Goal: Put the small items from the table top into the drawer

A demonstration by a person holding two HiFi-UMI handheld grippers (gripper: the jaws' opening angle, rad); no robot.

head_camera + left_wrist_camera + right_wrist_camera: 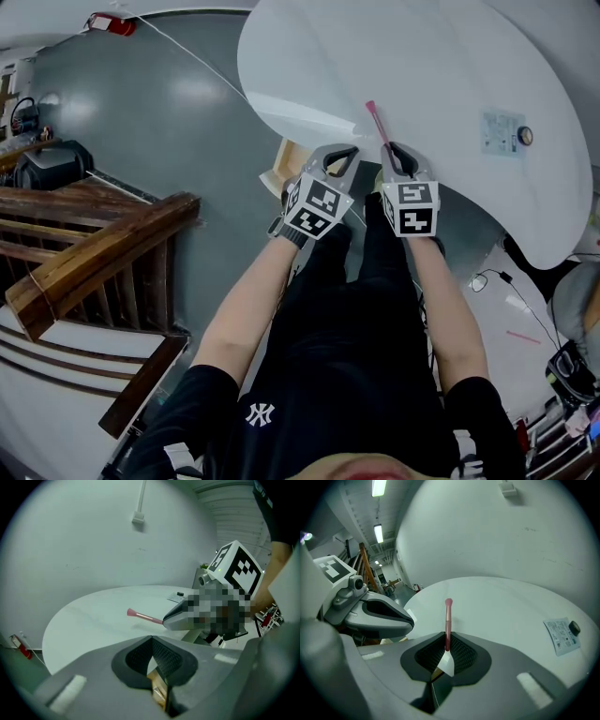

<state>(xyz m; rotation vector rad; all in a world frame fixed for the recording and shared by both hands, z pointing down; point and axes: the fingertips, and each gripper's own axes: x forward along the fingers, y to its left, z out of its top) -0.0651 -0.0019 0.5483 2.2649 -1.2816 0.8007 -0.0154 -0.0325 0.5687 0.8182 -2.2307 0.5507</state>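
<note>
As the right gripper (446,641) clamps it, the brush (448,616) overhangs its jaws.

Workshop-type industrial hall: sealed grey floor (187,122) around the round white worktop (450,66), wooden stair railing (103,248) to its left, ceiling strip lights (378,533) above.
</note>
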